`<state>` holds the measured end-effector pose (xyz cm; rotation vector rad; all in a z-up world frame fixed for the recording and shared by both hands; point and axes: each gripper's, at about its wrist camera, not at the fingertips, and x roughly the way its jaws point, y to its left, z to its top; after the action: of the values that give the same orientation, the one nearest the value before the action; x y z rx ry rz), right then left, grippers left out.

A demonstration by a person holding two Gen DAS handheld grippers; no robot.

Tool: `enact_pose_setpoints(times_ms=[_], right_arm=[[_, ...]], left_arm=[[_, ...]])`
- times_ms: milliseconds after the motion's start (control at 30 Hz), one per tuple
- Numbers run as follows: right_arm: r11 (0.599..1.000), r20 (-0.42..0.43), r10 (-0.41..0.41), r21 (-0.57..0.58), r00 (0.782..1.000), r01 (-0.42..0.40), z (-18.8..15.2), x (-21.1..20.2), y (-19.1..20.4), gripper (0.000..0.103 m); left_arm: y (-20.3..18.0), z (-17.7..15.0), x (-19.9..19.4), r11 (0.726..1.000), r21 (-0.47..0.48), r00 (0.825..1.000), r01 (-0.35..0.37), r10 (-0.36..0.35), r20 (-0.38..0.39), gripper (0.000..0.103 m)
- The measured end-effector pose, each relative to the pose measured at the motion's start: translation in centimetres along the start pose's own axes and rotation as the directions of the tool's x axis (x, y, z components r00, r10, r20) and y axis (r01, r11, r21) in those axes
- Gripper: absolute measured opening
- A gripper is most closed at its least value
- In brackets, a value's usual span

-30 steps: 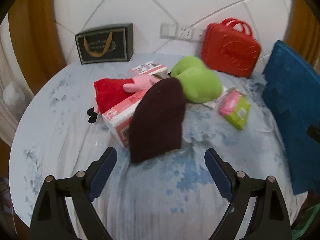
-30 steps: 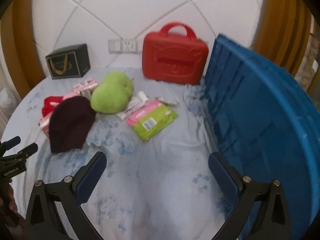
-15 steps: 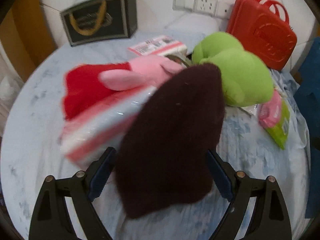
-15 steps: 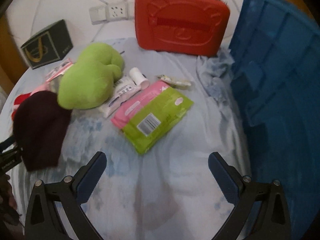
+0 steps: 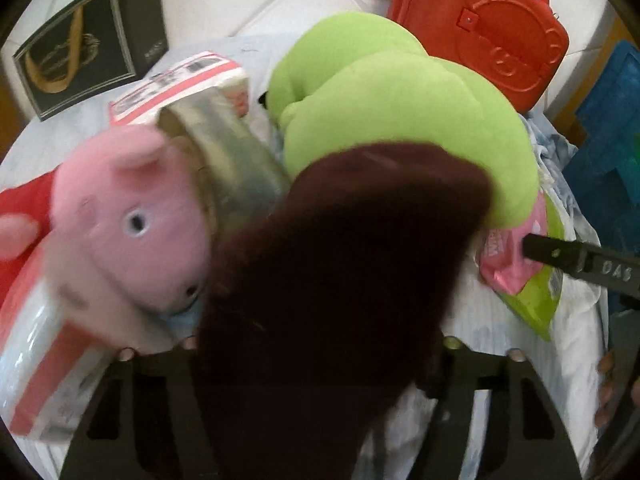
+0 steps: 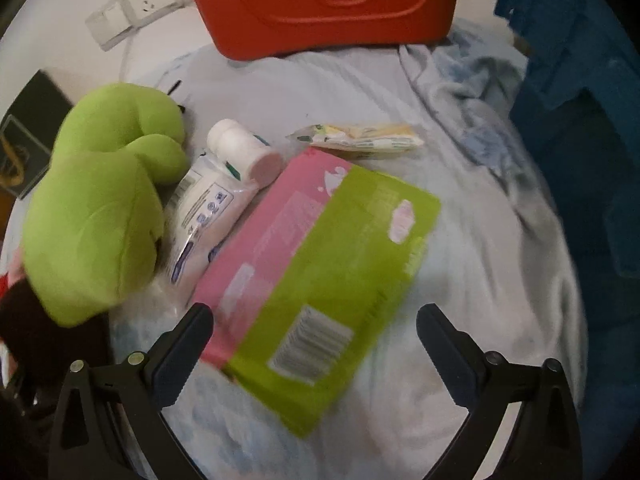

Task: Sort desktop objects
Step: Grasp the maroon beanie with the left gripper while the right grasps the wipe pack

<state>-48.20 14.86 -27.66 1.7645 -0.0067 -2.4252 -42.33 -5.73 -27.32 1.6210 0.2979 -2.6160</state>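
left wrist view: left gripper (image 5: 320, 364) jaws closing around the dark hat (image 5: 332, 264); right gripper (image 6: 314, 334) wide over the wipes pack (image 6: 320, 280); nothing sorted yet.

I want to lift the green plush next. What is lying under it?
In the right wrist view the green plush overlaps a white tube and the dark maroon hat. Anything beneath its middle is covered.

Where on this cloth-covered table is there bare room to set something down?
Bare cloth lies between the pink-and-green packet and the blue crate, and below the red case. The left is crowded: green plush, tube, dark hat, pink toy.
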Motion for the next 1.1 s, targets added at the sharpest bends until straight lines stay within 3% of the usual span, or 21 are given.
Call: enact_pose_setpoints(times_ms=[300, 433, 700, 833, 1033, 1100], right_arm=[[0.998, 0.01, 0.004, 0.062, 1.0, -0.005, 0.9, 1.3, 0.7, 0.103], [0.999, 0.018, -0.044, -0.023, 0.999, 0.045, 0.5, 1.9, 1.3, 0.103], [0.998, -0.077, -0.017, -0.062, 0.997, 0.012, -3.6, 0.8, -3.0, 0.102], [0.999, -0.078, -0.016, -0.039, 0.997, 0.013, -4.5, -0.1, -4.4, 0.102], [0.997, 0.018, -0.005, -0.082, 1.0, 0.006, -4.2, -2.9, -1.6, 0.103], [0.993, 0.028, -0.06, -0.099, 0.998, 0.063, -3.8, -2.3, -0.8, 0.103]], left_arm=[[-0.9, 0.9, 2.0, 0.999, 0.027, 0.999, -0.043, 0.043, -0.014, 0.061], [-0.7, 0.4, 1.8, 0.999, 0.029, 0.999, -0.034, 0.035, -0.015, 0.061], [0.1, -1.1, 1.2, 0.999, 0.022, 0.999, -0.036, 0.036, -0.011, 0.061], [0.0, -1.7, 0.9, 0.999, 0.022, 0.999, -0.05, 0.05, -0.015, 0.061], [0.1, -3.0, -1.2, 0.998, 0.021, 0.998, -0.066, 0.066, 0.001, 0.056], [-0.1, -3.3, -1.3, 0.997, 0.027, 0.998, -0.07, 0.071, -0.002, 0.05]])
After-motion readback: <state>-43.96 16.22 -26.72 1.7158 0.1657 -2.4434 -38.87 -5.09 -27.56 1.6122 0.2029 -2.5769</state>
